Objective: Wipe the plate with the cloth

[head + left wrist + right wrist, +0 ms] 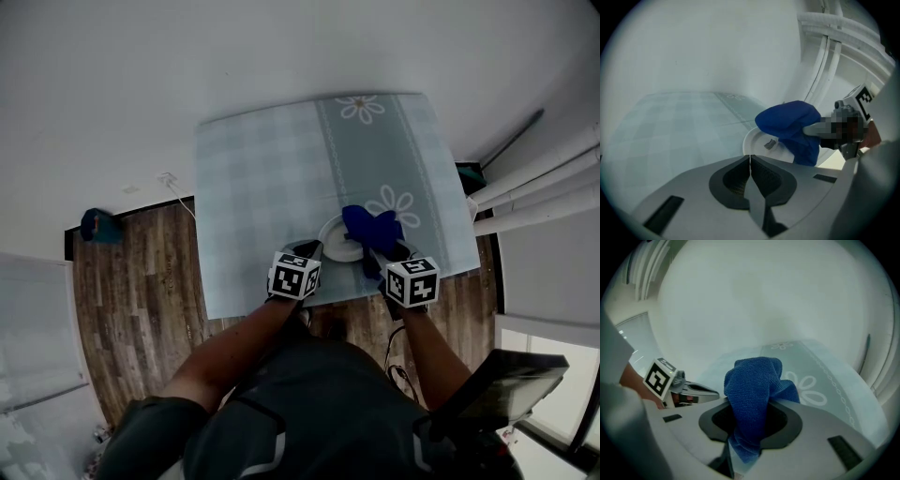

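Blue cloth held over a white plate at the table's near edge.

The right gripper [751, 414] pinches the bunched blue microfibre cloth [753, 380] between its jaws, and the fabric rises out in front of them. The left gripper [750, 158] has its jaws pressed together, with the tips right at the near rim of the round white plate [757, 140]; whether they nip that rim cannot be told. On the plate lie a small grey scrap [769, 144] and the cloth, which covers its right part. The plate sits near the front edge of a pale blue checked tablecloth with daisy print [262, 178], and a brown wood-plank floor [131, 281] lies beyond, to the side.
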The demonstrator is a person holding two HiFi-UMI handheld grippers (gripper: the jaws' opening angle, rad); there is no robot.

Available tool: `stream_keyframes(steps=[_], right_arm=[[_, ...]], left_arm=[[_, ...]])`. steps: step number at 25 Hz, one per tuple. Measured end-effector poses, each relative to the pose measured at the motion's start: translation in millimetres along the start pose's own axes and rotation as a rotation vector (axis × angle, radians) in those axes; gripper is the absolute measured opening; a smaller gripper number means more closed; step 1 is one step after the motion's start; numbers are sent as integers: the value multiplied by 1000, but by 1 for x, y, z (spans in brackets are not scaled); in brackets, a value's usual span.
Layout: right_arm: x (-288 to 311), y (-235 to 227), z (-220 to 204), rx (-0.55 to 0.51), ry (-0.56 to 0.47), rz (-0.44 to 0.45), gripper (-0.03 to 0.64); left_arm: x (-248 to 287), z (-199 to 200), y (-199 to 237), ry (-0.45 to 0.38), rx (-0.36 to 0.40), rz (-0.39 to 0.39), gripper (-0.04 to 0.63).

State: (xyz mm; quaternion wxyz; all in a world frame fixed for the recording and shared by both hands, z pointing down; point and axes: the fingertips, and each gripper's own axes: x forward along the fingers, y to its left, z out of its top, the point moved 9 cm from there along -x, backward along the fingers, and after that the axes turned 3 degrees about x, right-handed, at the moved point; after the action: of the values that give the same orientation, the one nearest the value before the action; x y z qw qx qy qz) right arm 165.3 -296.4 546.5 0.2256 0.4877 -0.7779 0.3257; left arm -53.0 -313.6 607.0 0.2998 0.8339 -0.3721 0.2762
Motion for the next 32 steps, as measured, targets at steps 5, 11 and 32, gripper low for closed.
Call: stream_keyframes(steps=[5,11,32], right_arm=[[19,67,-13,-64,51,179,133],[32,77,-38,-123,118,187,132],[-12,-16,-23,34,-10,4,133]], left_arm=[[0,-1,1,0,-8,-4,12],[-1,-2,2,-1,1,-8,12],[-23,14,-13,-128,90,106,11]])
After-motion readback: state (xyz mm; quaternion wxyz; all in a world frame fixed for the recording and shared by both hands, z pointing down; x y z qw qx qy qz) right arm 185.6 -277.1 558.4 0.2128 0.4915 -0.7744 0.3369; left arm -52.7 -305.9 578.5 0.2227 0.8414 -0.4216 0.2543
